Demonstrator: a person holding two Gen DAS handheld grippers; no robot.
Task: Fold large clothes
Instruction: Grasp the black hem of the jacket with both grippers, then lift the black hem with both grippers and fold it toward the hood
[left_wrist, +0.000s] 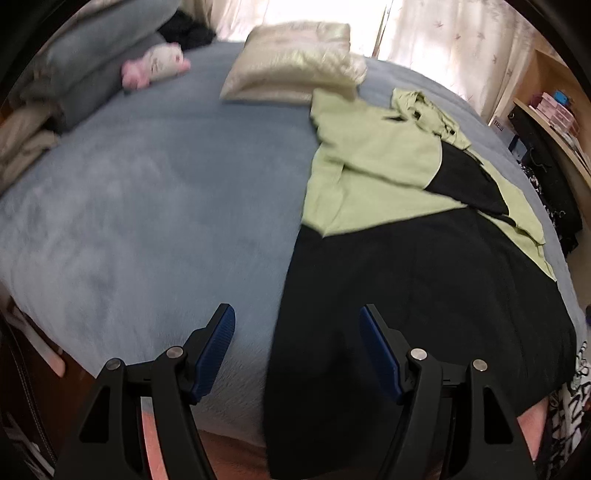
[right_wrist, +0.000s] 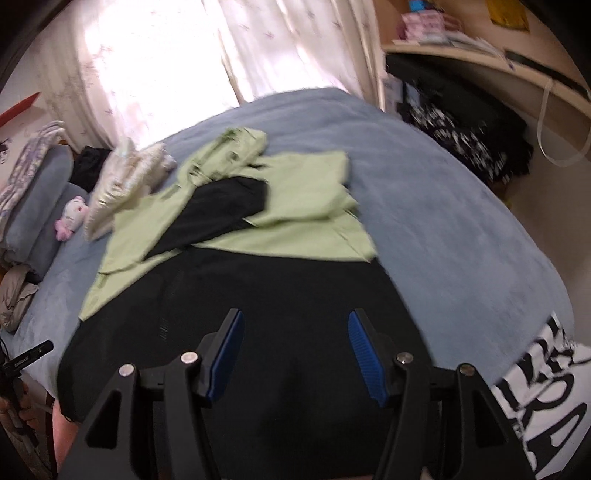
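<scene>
Both tongs spread, pinching nothing: left tongs over the bed edge, right tongs above the garment.

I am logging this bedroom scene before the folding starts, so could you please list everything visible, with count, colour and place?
Bed cover: one, blue-grey, spread across the bed.
Garment: one, black and light green, lying flat on the cover's near side.
Pillow: one, cream, at the far edge by the curtains.
Plush toy: one, pink and white, beside the grey cushions.
Curtains: white, behind the bed.
Shelf: light wood, beside the bed.
Left gripper: black with blue pads, open, empty.
Right gripper: same, open, empty.
</scene>
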